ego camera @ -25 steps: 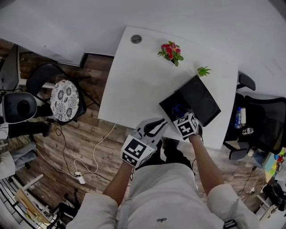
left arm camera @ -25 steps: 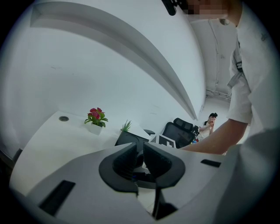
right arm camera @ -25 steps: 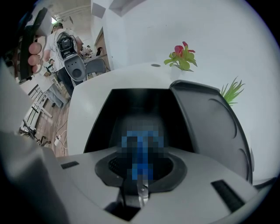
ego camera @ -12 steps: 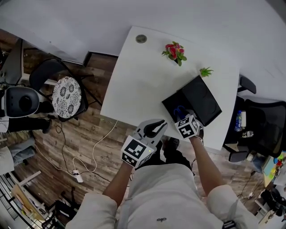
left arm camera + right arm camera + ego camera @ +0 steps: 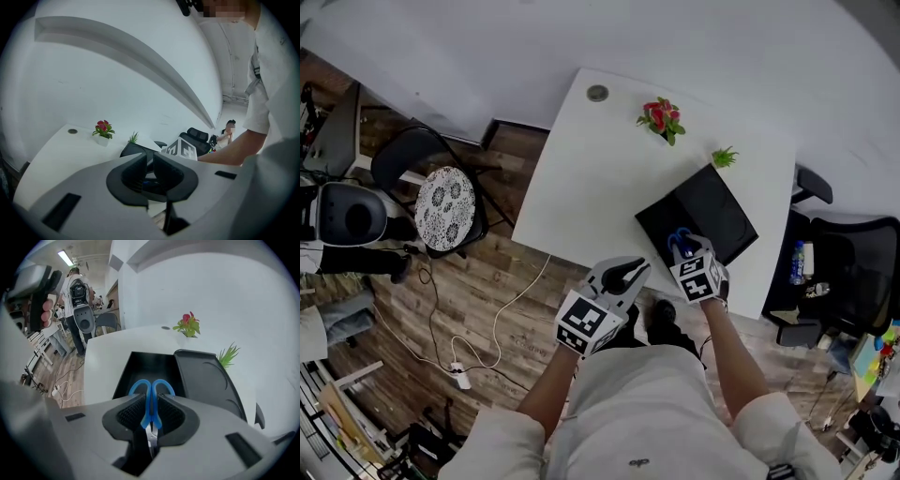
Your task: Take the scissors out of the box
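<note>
The scissors (image 5: 151, 397) have blue handle loops and steel blades. My right gripper (image 5: 151, 414) is shut on their handles, with the loops pointing away over the open black box (image 5: 149, 363). In the head view the right gripper (image 5: 684, 251) is at the near end of the box (image 5: 656, 228), and the blue scissors (image 5: 678, 238) show just beyond it. The box lid (image 5: 717, 204) lies open to the right. My left gripper (image 5: 628, 273) hovers off the table's near edge, shut, with nothing between its jaws.
On the white table (image 5: 591, 178) stand a small pot of red flowers (image 5: 660, 116) and a small green plant (image 5: 724, 157) near the far edge. A round grey cable port (image 5: 597, 93) is at the far left corner. Office chairs (image 5: 441, 202) stand left and right.
The head view has shifted slightly. The right gripper stays at the near end of the box with the blue handles before it. The left gripper has hardly moved.
</note>
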Available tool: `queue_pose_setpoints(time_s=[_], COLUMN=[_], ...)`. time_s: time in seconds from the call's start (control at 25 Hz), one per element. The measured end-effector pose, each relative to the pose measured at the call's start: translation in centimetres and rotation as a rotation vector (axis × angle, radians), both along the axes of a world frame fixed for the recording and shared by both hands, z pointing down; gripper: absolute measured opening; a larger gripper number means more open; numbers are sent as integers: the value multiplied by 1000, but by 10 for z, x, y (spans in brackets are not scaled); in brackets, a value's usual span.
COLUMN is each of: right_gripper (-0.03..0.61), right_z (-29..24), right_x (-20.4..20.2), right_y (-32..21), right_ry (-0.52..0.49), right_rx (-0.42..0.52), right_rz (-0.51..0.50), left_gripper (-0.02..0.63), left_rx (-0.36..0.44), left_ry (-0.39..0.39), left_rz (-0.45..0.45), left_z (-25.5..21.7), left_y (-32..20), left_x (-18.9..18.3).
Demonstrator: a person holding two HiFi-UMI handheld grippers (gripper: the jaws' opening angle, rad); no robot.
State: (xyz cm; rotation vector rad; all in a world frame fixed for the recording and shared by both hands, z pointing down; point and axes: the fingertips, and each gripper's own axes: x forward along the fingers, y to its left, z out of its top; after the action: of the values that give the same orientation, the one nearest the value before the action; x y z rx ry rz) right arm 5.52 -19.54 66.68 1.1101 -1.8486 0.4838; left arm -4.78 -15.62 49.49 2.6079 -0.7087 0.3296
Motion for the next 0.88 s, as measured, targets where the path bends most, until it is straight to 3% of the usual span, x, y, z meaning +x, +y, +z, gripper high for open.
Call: queue_pose_setpoints(time_s=[0.44, 0.88], right_gripper=[87, 91], right_z=[-40, -99], right_x=[11, 27], right_y=[11, 35], right_ry=[-97, -267], right_rx=[111, 217], right_rz=[12, 8], left_gripper=[55, 55], left_rx=[61, 125], left_ry=[-23, -25], left_rz=[-14, -67], left_z=[-23, -44], left_y=[25, 65], left_x=[28, 61])
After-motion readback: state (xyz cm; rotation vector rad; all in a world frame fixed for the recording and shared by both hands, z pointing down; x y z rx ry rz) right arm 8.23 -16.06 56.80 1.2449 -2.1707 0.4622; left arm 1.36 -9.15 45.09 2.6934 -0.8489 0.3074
